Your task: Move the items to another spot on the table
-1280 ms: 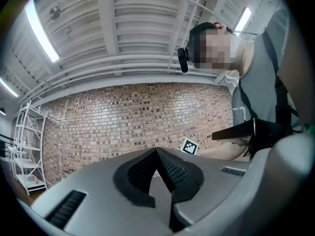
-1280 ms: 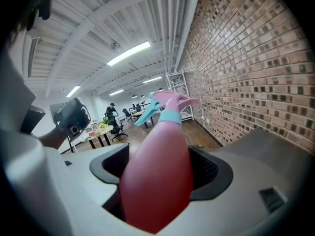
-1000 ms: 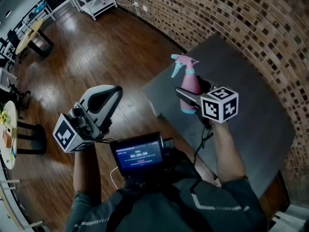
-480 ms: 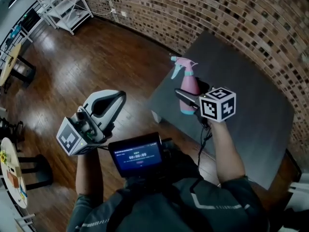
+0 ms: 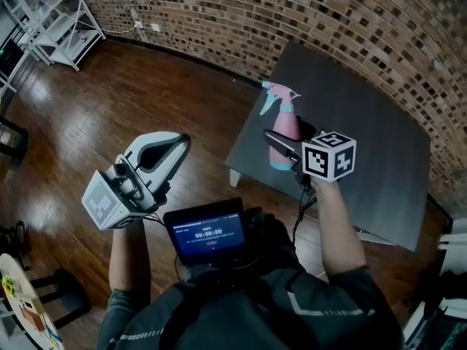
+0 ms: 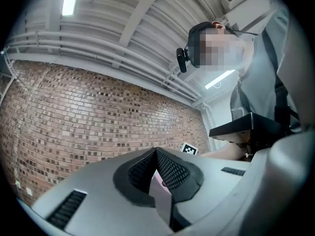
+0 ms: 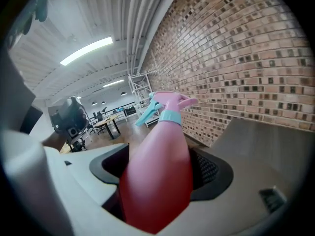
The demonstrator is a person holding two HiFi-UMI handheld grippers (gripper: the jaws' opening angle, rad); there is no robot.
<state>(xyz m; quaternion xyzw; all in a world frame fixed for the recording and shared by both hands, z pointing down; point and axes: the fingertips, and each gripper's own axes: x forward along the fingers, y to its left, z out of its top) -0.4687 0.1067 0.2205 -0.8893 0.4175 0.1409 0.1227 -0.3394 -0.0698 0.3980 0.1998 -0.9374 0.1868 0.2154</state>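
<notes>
The head view alone takes in the whole layout: a dark grey desk [image 5: 365, 137] against a curved brick wall [image 5: 328, 20], a glossy wooden floor [image 5: 146, 100], a white shelf rack [image 5: 44, 20] at the far left and a small screen [image 5: 208, 233] on the person's chest. The right gripper view adds what lies beyond the floor, an open room with tables, chairs and strip lights. The left gripper view looks upward instead and shows the ceiling pipes and the person's head camera.

The pink spray bottle [image 5: 284, 126] is over the desk's near left corner. Whether its teal base touches the top I cannot tell. Its long axis stands about upright, with the spray head on top. The nozzle and teal trigger point left, out over the floor and away from the wall.

The right gripper [image 5: 292, 138] has its jaws spread wide and clenched on the bottle's body, one black pad pressing each side. Its marker cube [image 5: 330, 156] faces the head camera.

The left gripper [image 5: 182, 138] is held over the floor, well apart from the desk. Its jaws are closed tip to tip and grasp nothing, and a sliver of pink shows through the gap behind the pads
</notes>
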